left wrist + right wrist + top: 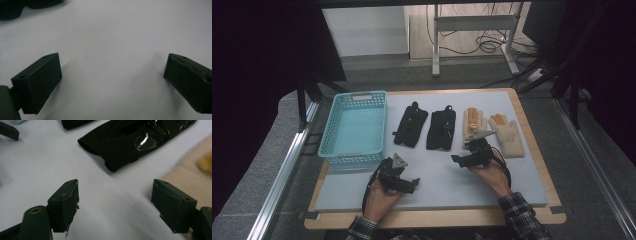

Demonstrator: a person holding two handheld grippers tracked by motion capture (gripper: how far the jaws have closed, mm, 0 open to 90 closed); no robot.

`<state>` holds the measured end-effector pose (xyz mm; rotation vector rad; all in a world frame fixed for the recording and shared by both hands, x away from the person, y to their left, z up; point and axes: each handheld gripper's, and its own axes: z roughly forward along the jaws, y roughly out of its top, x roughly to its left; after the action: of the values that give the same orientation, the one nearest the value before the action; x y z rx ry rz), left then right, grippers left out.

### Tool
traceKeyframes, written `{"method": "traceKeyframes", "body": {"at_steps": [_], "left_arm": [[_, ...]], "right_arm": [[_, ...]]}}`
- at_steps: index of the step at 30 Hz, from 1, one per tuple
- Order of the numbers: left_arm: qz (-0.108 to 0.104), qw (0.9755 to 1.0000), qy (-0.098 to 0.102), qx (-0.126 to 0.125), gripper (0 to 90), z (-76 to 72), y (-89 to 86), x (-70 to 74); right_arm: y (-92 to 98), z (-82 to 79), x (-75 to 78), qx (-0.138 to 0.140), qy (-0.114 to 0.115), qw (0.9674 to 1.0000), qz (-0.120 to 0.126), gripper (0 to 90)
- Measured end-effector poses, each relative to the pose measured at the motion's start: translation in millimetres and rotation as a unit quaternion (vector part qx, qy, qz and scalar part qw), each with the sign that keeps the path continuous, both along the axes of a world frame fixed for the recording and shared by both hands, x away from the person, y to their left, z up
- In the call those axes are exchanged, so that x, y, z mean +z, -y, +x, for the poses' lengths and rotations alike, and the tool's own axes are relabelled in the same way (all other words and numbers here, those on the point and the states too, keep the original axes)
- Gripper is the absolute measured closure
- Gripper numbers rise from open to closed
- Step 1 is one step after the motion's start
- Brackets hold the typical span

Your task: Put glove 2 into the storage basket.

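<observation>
Tool work ran from my left side to my right. On the left, my left tool (412, 184) sat low over the pale mat (432, 175) on the bench (532, 135), jaws spread wide with nothing between them, just beside the near corner of the blue basket (354, 127). Further right lay two black gloves; the left black glove (410, 125) was well apart from either tool, and the right black glove (130, 141) lay just ahead of my right tool (115, 202). That right tool also stood wide open and held nothing, its tips over bare mat. Rightmost were two cream gloves (507, 135) with orange fingertips, close beside the right tool.

I judged the right black glove light, soft and floppy, likely to sag and fold when lifted. The thick cuff end nearest the tool looked the best place to pinch, since it offered a firm doubled edge.
</observation>
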<state>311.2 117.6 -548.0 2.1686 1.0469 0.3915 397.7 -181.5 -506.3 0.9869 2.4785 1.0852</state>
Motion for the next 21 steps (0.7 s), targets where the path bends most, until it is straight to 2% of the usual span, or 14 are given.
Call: {"method": "traceKeyframes", "body": {"at_steps": [11, 12, 13, 15, 21], "left_arm": [[0.000, 1.0000, 0.001, -0.001, 2.4, -0.2, 0.0, 0.0], [0.000, 1.0000, 0.001, -0.001, 2.4, -0.2, -0.1, 0.0], [0.000, 1.0000, 0.001, -0.001, 2.4, -0.2, -0.1, 0.0], [0.002, 1.0000, 0.001, -0.002, 2.4, -0.1, -0.3, 0.2], [0.001, 1.0000, 0.001, -0.002, 2.4, -0.2, -0.3, 0.2]], "right_arm": [[-17.4, 30.2, 13.0, 0.005, 0.018, 0.9997, -0.019, 32.5], [-20.6, 37.3, 14.2, 0.005, 0.017, 0.9996, -0.021, 35.6], [-20.6, 37.3, 14.2, 0.005, 0.017, 0.9996, -0.021, 35.6], [-25.7, 47.4, 14.8, 0.003, 0.019, 0.9995, -0.024, 40.9], [-34.0, 66.6, 14.5, -0.004, 0.021, 0.9993, -0.032, 49.4]]}}
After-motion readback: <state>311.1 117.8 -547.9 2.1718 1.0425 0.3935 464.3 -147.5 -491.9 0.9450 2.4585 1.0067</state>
